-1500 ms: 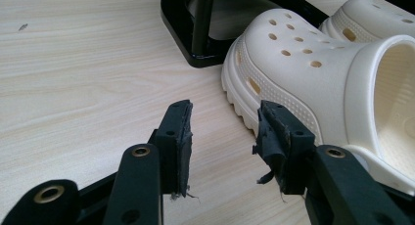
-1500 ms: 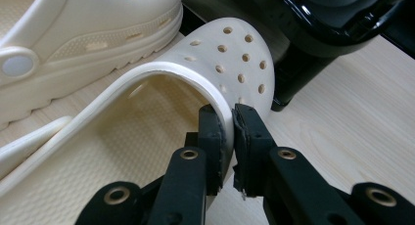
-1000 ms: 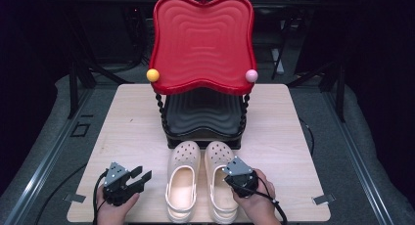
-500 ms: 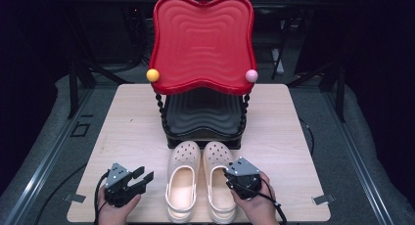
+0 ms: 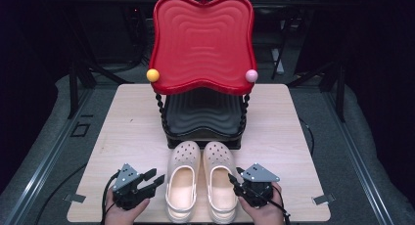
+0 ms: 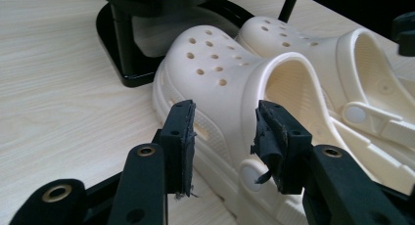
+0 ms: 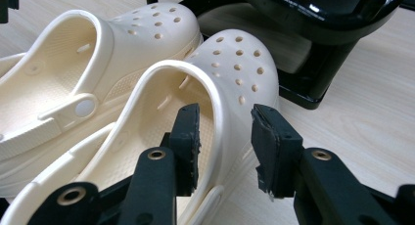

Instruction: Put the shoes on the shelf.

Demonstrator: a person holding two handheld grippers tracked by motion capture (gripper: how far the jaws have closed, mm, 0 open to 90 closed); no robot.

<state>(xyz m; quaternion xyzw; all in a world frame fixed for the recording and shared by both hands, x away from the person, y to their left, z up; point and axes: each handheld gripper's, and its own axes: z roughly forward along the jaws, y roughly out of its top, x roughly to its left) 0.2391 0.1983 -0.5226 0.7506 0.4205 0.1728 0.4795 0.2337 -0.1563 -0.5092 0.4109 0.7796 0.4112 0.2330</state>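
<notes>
Two cream-white foam clogs stand side by side, touching, near the front edge of the pale wooden tabletop [image 5: 122, 122], about midway between its left and right edges. Their rounded toes point away from the person and reach the base of the black lower shelf [image 5: 203, 117] of a two-tier stand. Each clog has a toe cap dotted with round vent holes, slot-shaped openings along the side wall, a thick rolled collar round the foot opening, and a heel strap pinned by a plain round rivet. No brand mark or writing can be read on them.

The left clog [image 5: 182, 178] lies just to the right of the left gripper [image 5: 152, 179], whose jaws stand apart with the clog's outer side wall seen between them in the left gripper view [image 6: 222, 137]; the pads do not press on it. The right gripper [image 5: 234, 182] sits at the outer side of the right clog [image 5: 220, 176]. Its jaws have just been opening, and in the right gripper view [image 7: 222, 142] they straddle the clog's collar wall without clamping it.

Above the shelf rises a glossy red plastic tray with a wavy ribbed surface [image 5: 203, 39], with a yellow ball [image 5: 152, 75] and a pink ball [image 5: 251, 76] at its front corners.
</notes>
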